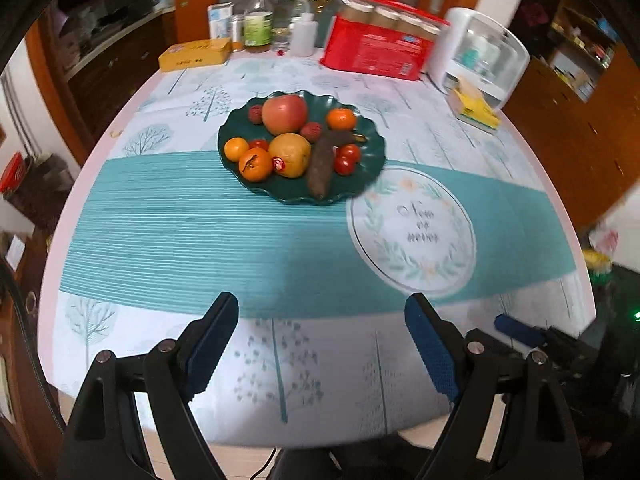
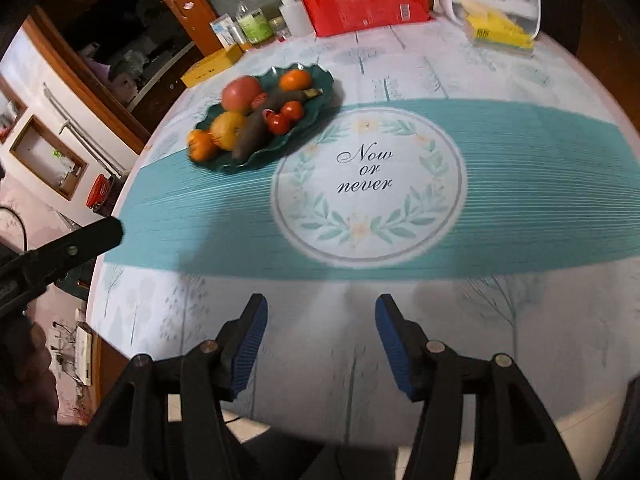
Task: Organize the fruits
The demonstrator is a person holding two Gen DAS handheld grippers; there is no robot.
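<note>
A dark green scalloped plate (image 1: pixel 370 160) sits mid-table, and shows in the right wrist view (image 2: pixel 320 80) at upper left. It holds an apple (image 1: pixel 285 114), a yellow pear (image 1: pixel 291 155), several tangerines (image 1: pixel 255 165), cherry tomatoes (image 1: pixel 347 158), red lychees (image 1: pixel 311 131) and a brown sweet potato (image 1: pixel 321 168). My left gripper (image 1: pixel 322 312) is open and empty above the table's near edge, well short of the plate. My right gripper (image 2: pixel 320 312) is open and empty near the front edge, right of the plate. The left gripper's finger (image 2: pixel 76 242) shows at the right view's left edge.
At the table's far edge stand a red box (image 1: pixel 376 54), a yellow box (image 1: pixel 196 54), bottles (image 1: pixel 258 20) and a white appliance (image 1: pixel 480 52). A yellow packet (image 1: pixel 474 108) lies at far right. A round "Now or never" print (image 2: pixel 368 184) marks the cloth.
</note>
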